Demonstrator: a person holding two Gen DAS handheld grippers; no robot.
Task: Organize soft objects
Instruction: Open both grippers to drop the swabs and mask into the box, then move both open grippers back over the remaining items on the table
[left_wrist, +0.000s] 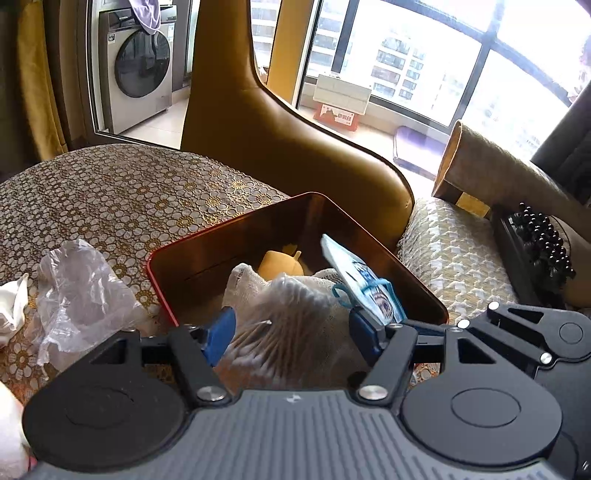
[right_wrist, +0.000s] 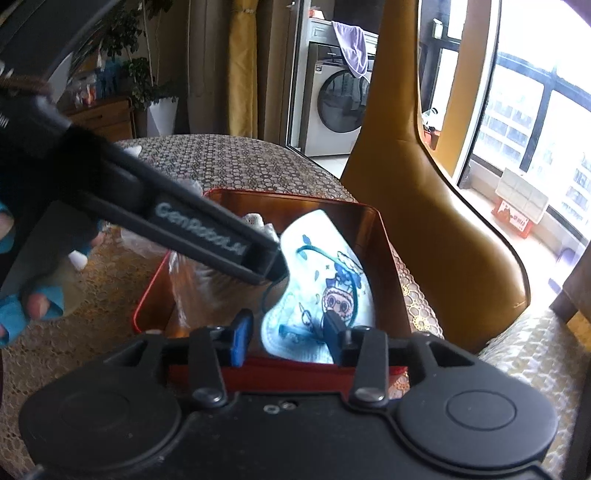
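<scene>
While the red tin (left_wrist: 162, 291) sits on the lace tablecloth (left_wrist: 110, 199), the left gripper (left_wrist: 291, 332) hovers parted over a clear bag of cotton swabs (left_wrist: 280, 314) inside it, gripping nothing. Further right, a pale-blue cartoon-printed mask (right_wrist: 325, 280) leans against the tin's wall, the right gripper (right_wrist: 288, 339) spread apart and released above it.

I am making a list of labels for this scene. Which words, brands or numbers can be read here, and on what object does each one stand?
"GenRobot.AI": white letters on the black left gripper arm.
Washing machine stickers: too small.
Red crate print by the window: blurred.
Blue cartoon face mask: pictures only.
</scene>
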